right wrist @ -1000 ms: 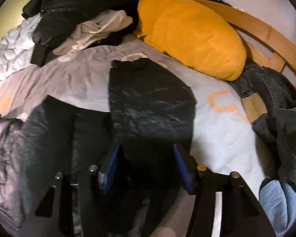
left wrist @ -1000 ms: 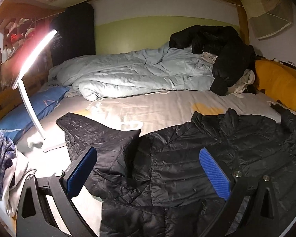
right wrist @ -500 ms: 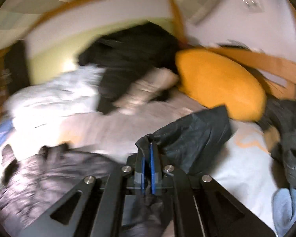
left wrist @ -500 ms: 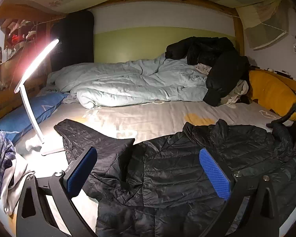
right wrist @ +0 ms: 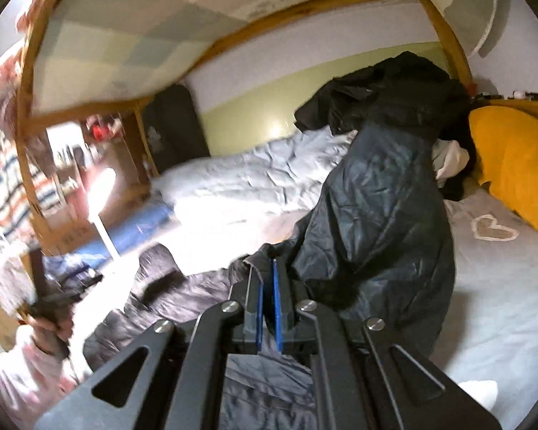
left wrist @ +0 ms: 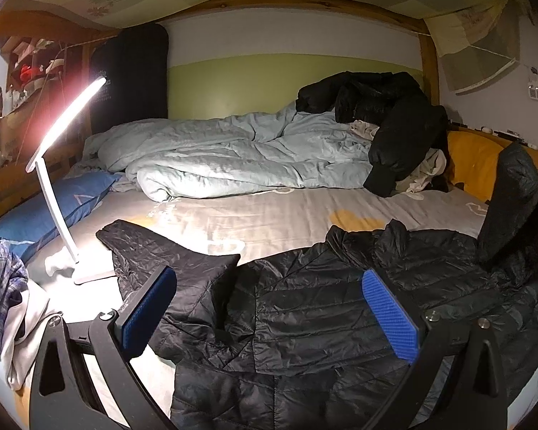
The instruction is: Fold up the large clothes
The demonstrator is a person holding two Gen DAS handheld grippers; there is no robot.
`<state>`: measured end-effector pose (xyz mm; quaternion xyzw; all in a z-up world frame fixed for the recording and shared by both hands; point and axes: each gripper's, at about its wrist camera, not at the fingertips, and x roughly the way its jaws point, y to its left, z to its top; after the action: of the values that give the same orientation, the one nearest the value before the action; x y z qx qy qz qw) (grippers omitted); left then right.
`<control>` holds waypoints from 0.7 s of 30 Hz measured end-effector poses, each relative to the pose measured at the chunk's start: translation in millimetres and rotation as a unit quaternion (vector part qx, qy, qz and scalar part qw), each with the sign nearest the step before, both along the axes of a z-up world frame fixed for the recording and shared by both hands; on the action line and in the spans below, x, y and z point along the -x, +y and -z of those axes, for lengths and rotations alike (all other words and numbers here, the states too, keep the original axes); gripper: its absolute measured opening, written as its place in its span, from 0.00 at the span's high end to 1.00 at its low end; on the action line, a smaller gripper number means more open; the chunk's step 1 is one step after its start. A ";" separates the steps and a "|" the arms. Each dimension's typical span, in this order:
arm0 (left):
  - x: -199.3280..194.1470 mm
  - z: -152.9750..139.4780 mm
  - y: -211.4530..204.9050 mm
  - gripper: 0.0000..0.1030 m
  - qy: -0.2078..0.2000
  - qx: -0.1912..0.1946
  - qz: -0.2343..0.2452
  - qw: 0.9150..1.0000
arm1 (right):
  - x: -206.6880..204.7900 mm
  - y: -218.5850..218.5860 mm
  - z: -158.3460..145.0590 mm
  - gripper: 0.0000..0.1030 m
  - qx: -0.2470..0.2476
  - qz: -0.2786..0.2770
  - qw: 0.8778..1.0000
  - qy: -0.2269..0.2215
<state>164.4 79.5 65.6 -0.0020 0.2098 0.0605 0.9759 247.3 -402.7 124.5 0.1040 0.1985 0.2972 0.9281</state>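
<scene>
In the left wrist view the left tool (left wrist: 269, 308) stands wide open above the black puffer jacket (left wrist: 322, 311), and its blue pads (left wrist: 391, 313) grip nothing. The jacket lies spread on the near part of the bed (left wrist: 269, 215), with its left sleeve (left wrist: 161, 251) stretched flat toward the white desk lamp (left wrist: 64, 179), which is lit and stands on the sheet just beside the sleeve. At the near left edge lies a plaid cloth (left wrist: 0, 286) over a pale garment.

In the right wrist view the right tool (right wrist: 268, 279) is pressed almost completely together on the edge of the jacket's right sleeve (right wrist: 376, 222). The sleeve rises from the jacket body and hangs as a dark fold to the right of the tool. At the left edge of this blurred view, a hand (right wrist: 50, 326) in a pale pink sleeve holds the other tool.

Farther back on the bed there is a blue pillow (left wrist: 46, 211) on the left, then a crumpled light blue duvet (left wrist: 233, 157) across the middle. A pile of black clothes (left wrist: 387, 122) lies over the duvet's right end, and a yellow cushion (right wrist: 513, 165) leans at the right side against the wooden bed frame (left wrist: 428, 71). Behind all this is a wall painted green below and white above.
</scene>
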 end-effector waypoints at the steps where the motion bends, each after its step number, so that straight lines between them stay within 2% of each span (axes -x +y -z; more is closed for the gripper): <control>1: -0.6 0.7 0.2 0.00 0.002 0.000 -0.001 1.000 | -1.0 -5.5 -0.3 0.96 -0.010 0.004 1.000 0.001; 3: -2.1 1.9 0.1 0.00 0.006 0.001 -0.001 1.000 | -3.3 -2.9 -0.2 0.96 0.007 0.033 0.999 0.010; 4: -2.4 2.6 -0.2 0.00 0.007 0.001 0.000 1.000 | -8.6 -0.8 2.4 0.96 0.053 0.075 0.996 0.024; 6: -3.2 3.7 -1.2 0.00 0.009 -0.001 0.001 1.000 | -17.0 7.7 9.9 0.96 0.143 0.137 0.978 0.058; 7: -3.6 4.3 -1.7 0.00 0.009 -0.003 0.001 1.000 | -27.6 7.2 21.9 0.95 0.195 0.184 0.959 0.095; 9: -4.5 5.1 -3.7 0.00 0.011 -0.006 0.003 1.000 | -43.1 -2.8 42.0 0.94 0.215 0.221 0.939 0.154; 11: -5.5 6.4 -6.0 0.00 0.013 -0.008 0.006 1.000 | -56.6 -12.8 62.9 0.94 0.225 0.231 0.921 0.218; 14: -6.8 7.9 -9.1 0.00 0.015 -0.012 0.009 1.000 | -66.4 -19.5 88.6 0.93 0.250 0.224 0.902 0.271; 15: -6.6 8.5 -10.1 0.00 0.016 -0.015 0.010 1.000 | -67.5 -21.7 91.3 0.91 0.254 0.220 0.900 0.278; 16: -6.8 9.0 -10.9 0.00 0.016 -0.018 0.010 1.000 | -68.1 -21.2 94.5 0.80 0.259 0.215 0.898 0.284; 17: -6.8 9.5 -11.7 0.00 0.016 -0.021 0.009 1.000 | -67.8 -21.2 94.3 0.57 0.262 0.216 0.897 0.284; 19: -7.1 9.8 -12.4 0.00 0.016 -0.023 0.010 1.000 | -61.5 -17.0 84.2 0.28 0.267 0.221 0.902 0.257; 21: -7.1 9.8 -12.3 0.00 0.016 -0.021 0.011 1.000 | -48.8 -7.3 65.7 0.22 0.257 0.208 0.921 0.205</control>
<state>171.5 67.3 55.8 0.0217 0.2238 0.0538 0.9729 296.1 -410.0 58.8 -0.0404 0.4277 0.0088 0.9030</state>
